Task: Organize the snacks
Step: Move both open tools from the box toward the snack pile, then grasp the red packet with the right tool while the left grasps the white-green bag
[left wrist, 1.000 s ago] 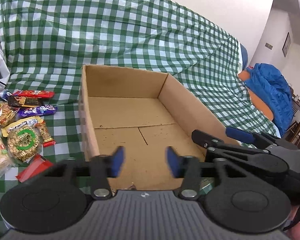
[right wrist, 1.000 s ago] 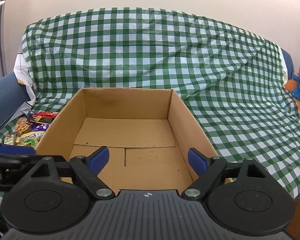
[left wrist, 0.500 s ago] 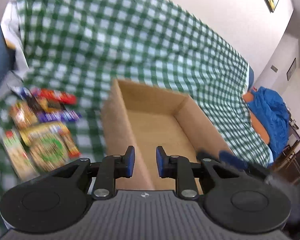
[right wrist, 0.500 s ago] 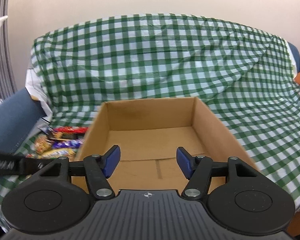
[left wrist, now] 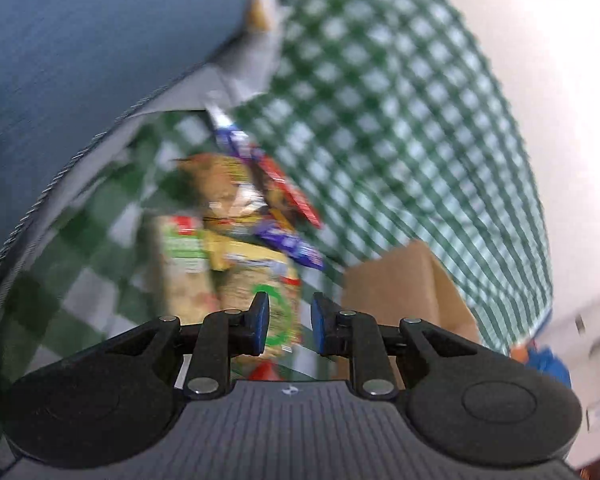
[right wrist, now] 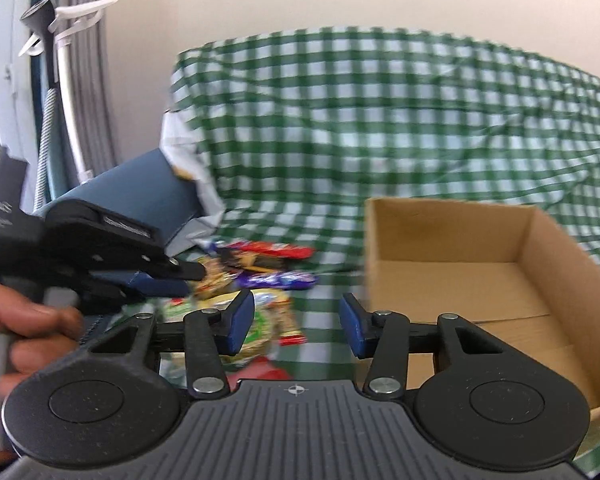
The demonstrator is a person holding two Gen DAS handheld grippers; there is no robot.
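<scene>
A blurred pile of snack packs (left wrist: 240,240) lies on the green checked cloth. It holds a red bar (left wrist: 288,188), a purple bar (left wrist: 292,246) and a round pack with a green ring (left wrist: 274,308). My left gripper (left wrist: 289,322) hangs tilted above the round pack, its jaws a narrow gap apart with nothing between them. The empty cardboard box (right wrist: 440,232) stands to the right of the snack packs (right wrist: 260,276). My right gripper (right wrist: 296,320) is over the cloth between pile and box; its jaws are closing on nothing. In the right wrist view a hand (right wrist: 28,320) holds the left gripper (right wrist: 100,256) at the left.
A blue cushion (left wrist: 80,60) rises close behind and left of the pile, also in the right wrist view (right wrist: 140,188). The checked cloth (right wrist: 380,120) drapes up the back. Grey curtains (right wrist: 84,80) hang at the far left. A blue garment (left wrist: 548,368) lies beyond the box.
Both views swung left from the box toward the snack pile. My left gripper rolled and came close over the snacks. Both pairs of jaws narrowed, the right most.
</scene>
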